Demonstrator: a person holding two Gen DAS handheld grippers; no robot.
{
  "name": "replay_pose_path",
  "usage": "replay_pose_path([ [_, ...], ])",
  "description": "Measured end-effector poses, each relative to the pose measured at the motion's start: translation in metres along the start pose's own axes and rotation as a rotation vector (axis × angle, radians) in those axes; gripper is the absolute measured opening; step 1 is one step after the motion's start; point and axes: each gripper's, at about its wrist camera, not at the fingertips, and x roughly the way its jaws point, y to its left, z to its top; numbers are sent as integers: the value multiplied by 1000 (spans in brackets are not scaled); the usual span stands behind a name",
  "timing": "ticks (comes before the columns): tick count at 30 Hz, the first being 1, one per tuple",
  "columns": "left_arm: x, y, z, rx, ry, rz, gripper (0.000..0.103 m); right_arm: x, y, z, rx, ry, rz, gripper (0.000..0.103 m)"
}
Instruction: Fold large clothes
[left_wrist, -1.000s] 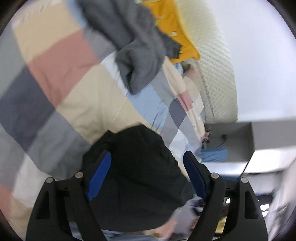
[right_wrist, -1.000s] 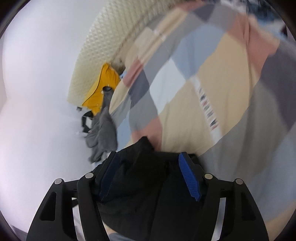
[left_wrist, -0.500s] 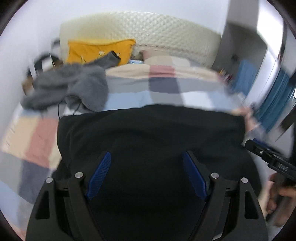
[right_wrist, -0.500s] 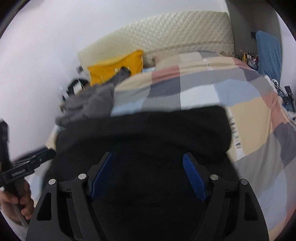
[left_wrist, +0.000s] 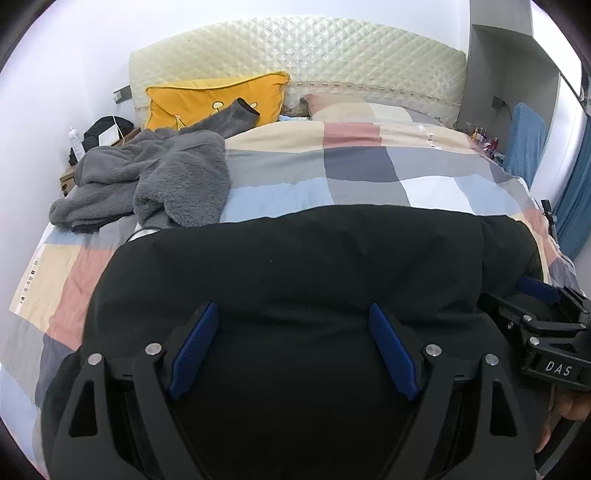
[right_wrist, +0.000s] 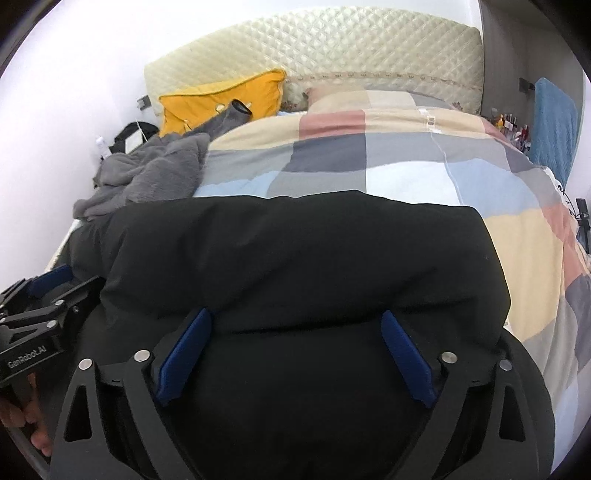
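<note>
Lying flat across the bed's (left_wrist: 369, 173) near end: black garment (left_wrist: 295, 266), soft, bulky, limp; best taken at its near corners. Left hand-held gripper (left_wrist: 291, 347) wide, opening; right hand-held gripper (right_wrist: 295, 350) opening, nothing pinched. A second ago the garment hung bunched; grey fleece (left_wrist: 166, 177) at 10 o'clock unmoved.

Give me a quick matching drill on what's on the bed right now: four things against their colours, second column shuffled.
Things:
1. pillow
2. coat
3. fleece
4. headboard

Colours:
A. black
B. cream
C. yellow
D. grey

Pairs: 1-C, 2-A, 3-D, 4-B
</note>
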Motion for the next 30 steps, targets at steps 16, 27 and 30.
replay_pose_path([
  [16, 48, -1, 3, -31, -1, 4, 90, 53, 0, 10, -17, -27, -45, 103],
  [27, 14, 26, 1, -43, -28, -51, 90, 8, -10, 4, -4, -80, 40, 102],
  [30, -9, 58, -4, -84, -73, -5, 91, -19, -24, 8, -9, -129, 24, 102],
])
